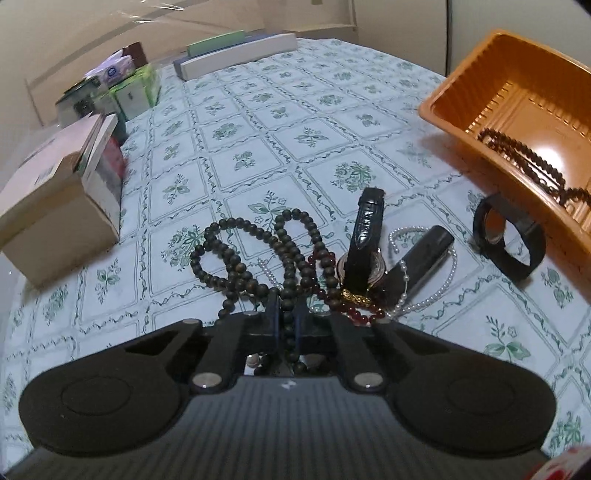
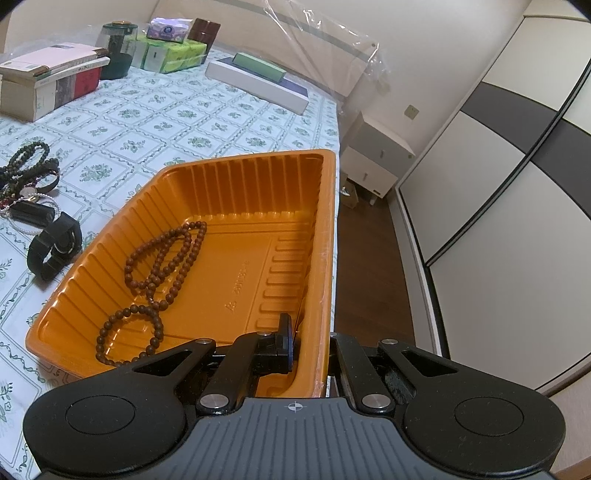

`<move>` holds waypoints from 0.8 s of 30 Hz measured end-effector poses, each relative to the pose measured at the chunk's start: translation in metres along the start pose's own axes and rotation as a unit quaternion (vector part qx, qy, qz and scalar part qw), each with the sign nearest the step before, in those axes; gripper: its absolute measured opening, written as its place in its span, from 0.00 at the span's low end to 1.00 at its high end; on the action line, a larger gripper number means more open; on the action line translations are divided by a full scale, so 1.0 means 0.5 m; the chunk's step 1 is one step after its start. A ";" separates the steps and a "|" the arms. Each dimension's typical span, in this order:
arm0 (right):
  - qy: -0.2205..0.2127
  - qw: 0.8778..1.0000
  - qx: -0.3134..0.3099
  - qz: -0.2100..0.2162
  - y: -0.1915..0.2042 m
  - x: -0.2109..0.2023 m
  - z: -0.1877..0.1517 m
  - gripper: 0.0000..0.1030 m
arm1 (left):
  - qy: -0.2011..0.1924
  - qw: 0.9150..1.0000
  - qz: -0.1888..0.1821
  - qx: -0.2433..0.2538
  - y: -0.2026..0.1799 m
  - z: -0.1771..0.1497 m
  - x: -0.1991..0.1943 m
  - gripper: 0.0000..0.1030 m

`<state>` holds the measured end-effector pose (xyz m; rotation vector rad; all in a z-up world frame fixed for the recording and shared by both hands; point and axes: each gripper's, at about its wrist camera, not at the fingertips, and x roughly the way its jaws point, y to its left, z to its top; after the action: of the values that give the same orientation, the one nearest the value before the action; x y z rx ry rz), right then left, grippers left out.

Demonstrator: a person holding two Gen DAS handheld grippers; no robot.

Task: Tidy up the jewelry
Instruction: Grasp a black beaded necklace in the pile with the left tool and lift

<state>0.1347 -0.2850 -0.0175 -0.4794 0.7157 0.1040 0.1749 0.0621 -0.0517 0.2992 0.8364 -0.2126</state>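
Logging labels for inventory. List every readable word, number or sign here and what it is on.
Nothing reads clearly enough to quote.
Orange ribbed plastic tray: embossed mark and number on its floor, too faint.
Purple-and-white tissue pack: round blue logo, blurred.
Beige cardboard box: label print too small.
Black right gripper: crosshair sign on its body, no words.

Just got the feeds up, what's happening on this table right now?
Jewelry is being sorted into the orange tray. The left tongs are shut on the dark bead necklace in the tangled pile, which also holds a pearl strand, red beads and a watch. The right tongs grip the tray's near rim. One brown bead necklace already lies in the tray; a black watch sits just outside it.
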 end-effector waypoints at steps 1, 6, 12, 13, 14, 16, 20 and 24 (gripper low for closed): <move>0.000 1.000 0.000 0.000 0.000 0.000 0.000 0.03 | -0.002 1.000 -0.001 0.003 0.002 0.003 -0.007 0.06; 0.000 1.000 0.000 0.000 0.000 0.000 0.001 0.03 | -0.035 0.999 -0.007 0.017 0.031 0.050 -0.089 0.06; -0.003 1.000 -0.001 -0.001 0.003 -0.004 0.003 0.03 | -0.121 0.992 0.006 0.033 0.077 0.153 -0.245 0.06; -0.004 1.000 -0.001 -0.002 0.003 -0.004 0.003 0.03 | -0.137 0.990 0.009 0.033 0.085 0.173 -0.272 0.06; -0.004 1.000 -0.001 -0.002 0.004 -0.005 0.003 0.03 | -0.153 0.988 0.012 0.033 0.093 0.191 -0.298 0.06; -0.005 1.000 -0.001 -0.002 0.005 -0.006 0.004 0.03 | -0.178 0.983 0.019 0.035 0.103 0.223 -0.343 0.06; -0.006 1.000 -0.002 -0.002 0.006 -0.009 0.003 0.03 | -0.227 0.972 0.040 0.045 0.117 0.282 -0.424 0.06; -0.007 1.000 -0.002 -0.001 0.004 -0.012 0.005 0.03 | -0.258 0.964 0.045 0.050 0.125 0.330 -0.481 0.06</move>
<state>0.1315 -0.2814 -0.0128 -0.4825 0.7005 0.1063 0.1516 0.0804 0.2450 0.3554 0.2943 -0.2336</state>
